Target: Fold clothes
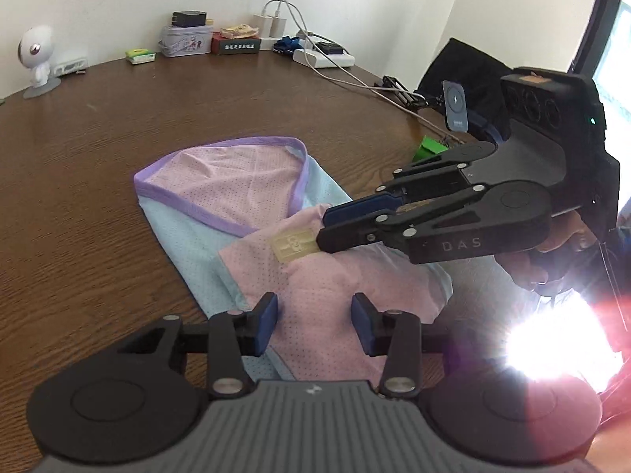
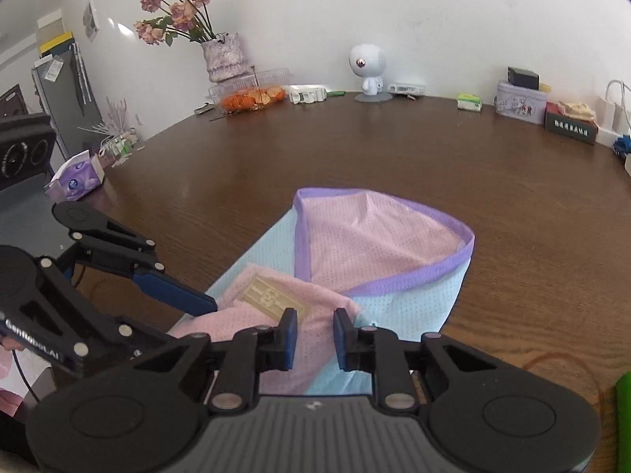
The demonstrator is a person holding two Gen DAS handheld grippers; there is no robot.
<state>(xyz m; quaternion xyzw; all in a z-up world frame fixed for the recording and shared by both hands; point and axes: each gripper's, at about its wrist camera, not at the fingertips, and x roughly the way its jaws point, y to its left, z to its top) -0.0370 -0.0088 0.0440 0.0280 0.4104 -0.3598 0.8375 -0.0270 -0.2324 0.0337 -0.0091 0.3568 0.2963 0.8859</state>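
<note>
- While one garment [image 1: 252, 213] in pink and pale blue mesh with purple trim lies partly folded on the brown table [image 1: 118, 126], two hand-held grippers hang over its near end.
- Left gripper [image 1: 314, 317]: jaws moderately apart, pink cloth showing in the gap, pads not pressing on it.
- Right gripper [image 2: 314, 333]: jaws narrower, a gap visible between the blue pads, pink cloth below them; nothing is pinched. Its side reads "DAS" in the left wrist view.
- Seen from the right wrist, the left gripper's arm carries white lettering, roughly "GenRobot.AI".
- One pale label [image 2: 272, 295] is sewn on the garment's folded pink flap; its print is too small to read.
- One white round-headed figurine [image 2: 368, 73] stands at the wall.
- One vase of dried roses [image 2: 224, 57] sits on a clear box of orange food [image 2: 248, 96].
- One purple tissue pack [image 2: 75, 181] lies at the table's left edge.
- One pale tin [image 2: 520, 102] and one dark box with unreadable white characters [image 2: 572, 128].
</note>
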